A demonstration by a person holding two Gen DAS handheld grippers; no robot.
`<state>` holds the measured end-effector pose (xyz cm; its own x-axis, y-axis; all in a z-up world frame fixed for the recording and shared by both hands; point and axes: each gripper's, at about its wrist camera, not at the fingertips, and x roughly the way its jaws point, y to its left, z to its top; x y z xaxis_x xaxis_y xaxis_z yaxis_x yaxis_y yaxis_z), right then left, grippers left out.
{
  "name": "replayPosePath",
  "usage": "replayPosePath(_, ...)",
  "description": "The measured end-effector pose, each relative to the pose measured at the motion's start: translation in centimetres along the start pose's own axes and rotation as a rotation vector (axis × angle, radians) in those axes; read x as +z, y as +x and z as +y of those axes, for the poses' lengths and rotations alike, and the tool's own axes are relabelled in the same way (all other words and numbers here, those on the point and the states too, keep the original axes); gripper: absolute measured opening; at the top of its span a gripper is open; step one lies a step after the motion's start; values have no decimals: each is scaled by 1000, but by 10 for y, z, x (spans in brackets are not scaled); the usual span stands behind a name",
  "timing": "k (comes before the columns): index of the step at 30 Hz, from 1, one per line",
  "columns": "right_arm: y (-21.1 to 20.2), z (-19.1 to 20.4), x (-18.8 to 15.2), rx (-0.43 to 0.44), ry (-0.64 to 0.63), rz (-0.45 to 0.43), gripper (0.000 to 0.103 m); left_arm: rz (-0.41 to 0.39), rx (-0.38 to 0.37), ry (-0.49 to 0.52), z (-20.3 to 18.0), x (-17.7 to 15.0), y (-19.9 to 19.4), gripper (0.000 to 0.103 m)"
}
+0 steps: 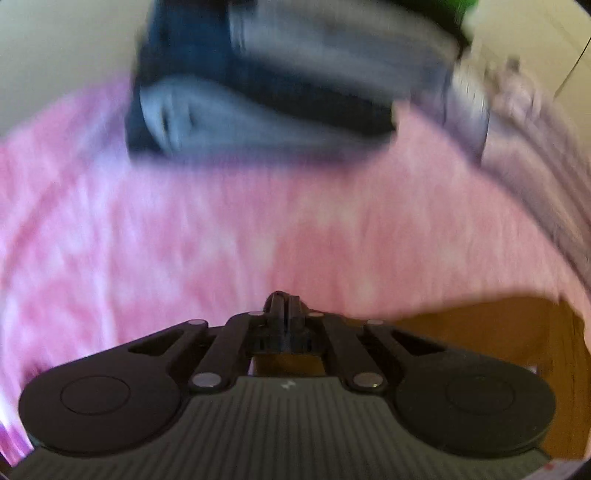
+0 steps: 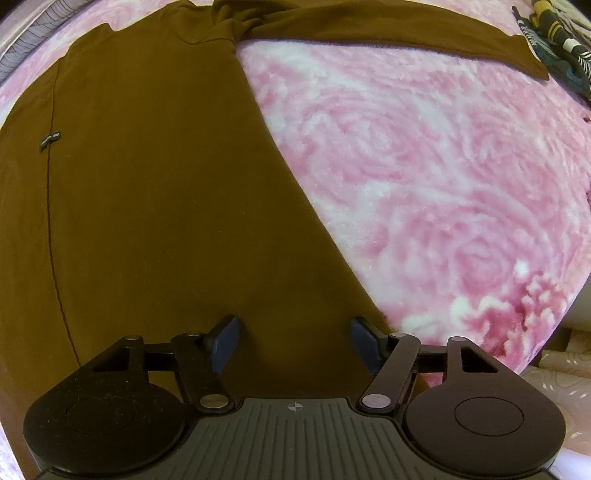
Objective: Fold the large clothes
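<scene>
Left gripper (image 1: 283, 301) in the left wrist view: fingers pressed together at bottom centre, with nothing seen between them. The picture is badly blurred. A pink blanket (image 1: 184, 229) fills the middle of the frame. A brown shirt (image 1: 480, 325) shows only as a patch at lower right, beside the closed tips. A blurred blue and grey heap (image 1: 266, 92) lies at upper centre, its make-up not readable.

Right gripper (image 2: 294, 341) in the right wrist view: jaws stand wide apart at bottom centre, over the shirt (image 2: 147, 203), nothing clamped. The shirt lies flat across the left half of the frame, one sleeve (image 2: 406, 33) stretched along the top edge to upper right. The blanket (image 2: 443, 166) fills the right half. Striped dark items (image 2: 561, 44) lie at the upper right corner.
</scene>
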<state>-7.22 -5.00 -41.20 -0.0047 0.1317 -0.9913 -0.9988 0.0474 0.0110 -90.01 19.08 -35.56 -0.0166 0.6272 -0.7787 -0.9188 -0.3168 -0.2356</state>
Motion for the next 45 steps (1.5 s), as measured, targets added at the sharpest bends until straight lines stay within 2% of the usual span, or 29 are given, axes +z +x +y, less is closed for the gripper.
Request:
replayPosePath(2,1,-1,-1,-2,10,-4,65,-91,23,25,2,9,-10,0)
replayPosePath(3,2,1,-1,-4,14,-7,65,-93,29,45,2,12,-10,0)
replayPosePath(5,2,0,-3,-8,17,-15,66,-48,60,97,-2,13,1,0)
replayPosePath(7,2,0,-5,-12,22,-19,66,23,132,125,-1,7,19,3)
replayPosePath(8,2,-1,-6,-13,29,-19,66,47,163,106,3,5,24,5)
replayPosePath(9,2,-1,-7,-14,31,-19,66,38,193,67,8,2,24,10)
replayPosePath(10,3,0,-5,-13,31,-17,66,13,219,30,12,0,21,17)
replayPosePath(11,4,8,3,-13,51,-15,66,-22,246,-22,16,-2,13,19)
replayPosePath(12,3,11,2,-13,56,-16,66,-50,238,-65,19,-4,5,19)
replayPosePath(14,4,10,0,-8,58,-23,66,-95,149,-84,14,-8,-9,19)
replayPosePath(15,4,9,-2,-6,61,-29,67,-101,103,-41,4,-12,-13,19)
replayPosePath(17,2,9,-1,3,64,-46,68,-49,82,64,-15,-21,-5,22)
replayPosePath(18,-13,13,-8,7,63,-53,69,-4,100,90,-21,-26,5,22)
replayPosePath(20,-16,12,-10,22,66,-61,69,108,184,109,-24,-35,26,23)
replayPosePath(22,-19,7,-12,54,48,-59,69,64,259,85,-24,-42,21,24)
replayPosePath(24,-23,-1,-12,96,24,-60,69,52,326,37,-30,-46,8,24)
replayPosePath(26,-33,-11,-17,126,2,-94,69,53,301,13,-43,-51,-8,27)
replayPosePath(28,-44,-23,-21,116,-21,-162,69,67,249,34,-71,-62,-24,32)
replayPosePath(32,-49,-69,-12,100,-44,-269,69,104,110,95,-146,-101,-42,33)
replayPosePath(34,-43,-103,6,100,2,-307,69,124,49,119,-189,-125,-50,35)
replayPosePath(36,-38,-149,27,123,91,-361,69,146,-9,102,-228,-146,-55,38)
replayPosePath(38,-39,-199,46,139,195,-414,68,148,-36,95,-260,-164,-59,39)
replayPosePath(42,-44,-302,80,211,455,-528,61,159,-42,102,-319,-199,-64,40)
replayPosePath(45,-28,-369,99,301,694,-575,55,175,-45,74,-351,-222,-67,40)
